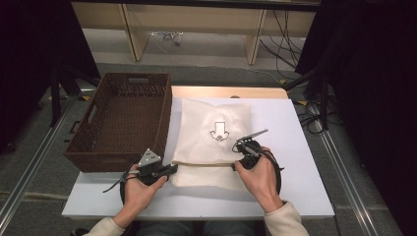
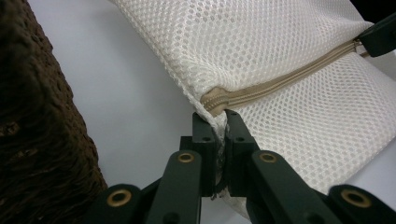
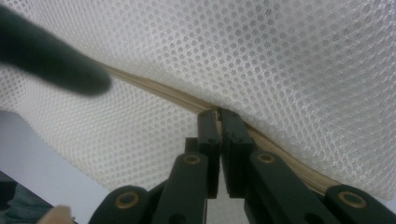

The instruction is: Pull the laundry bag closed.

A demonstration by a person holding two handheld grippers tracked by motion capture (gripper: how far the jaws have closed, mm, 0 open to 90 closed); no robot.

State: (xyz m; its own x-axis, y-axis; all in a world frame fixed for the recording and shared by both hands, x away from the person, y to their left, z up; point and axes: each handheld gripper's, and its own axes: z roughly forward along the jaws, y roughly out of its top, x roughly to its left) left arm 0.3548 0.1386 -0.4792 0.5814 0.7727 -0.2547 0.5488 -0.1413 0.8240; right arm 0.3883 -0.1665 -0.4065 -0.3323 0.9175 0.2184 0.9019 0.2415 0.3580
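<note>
A white mesh bag (image 1: 211, 123) with a small black print lies flat on the white table (image 1: 295, 147). A beige zipper (image 1: 204, 164) runs along its near edge. My left gripper (image 1: 173, 168) is shut on the bag's left corner, where the zipper (image 2: 280, 81) ends, and the mesh is pinched between the jaws (image 2: 219, 119). At the right end of the zipper my right gripper (image 1: 235, 164) is shut, its jaws (image 3: 218, 114) pressed together on the zipper line (image 3: 154, 91). Whether the pull tab is between them is hidden.
A brown wicker basket (image 1: 113, 160) stands at the table's left edge, close beside my left gripper and dark at the left of its view (image 2: 37, 130). A blurred dark shape (image 3: 51, 60) crosses the upper left of the right gripper view. Wooden shelving and cables lie beyond the table.
</note>
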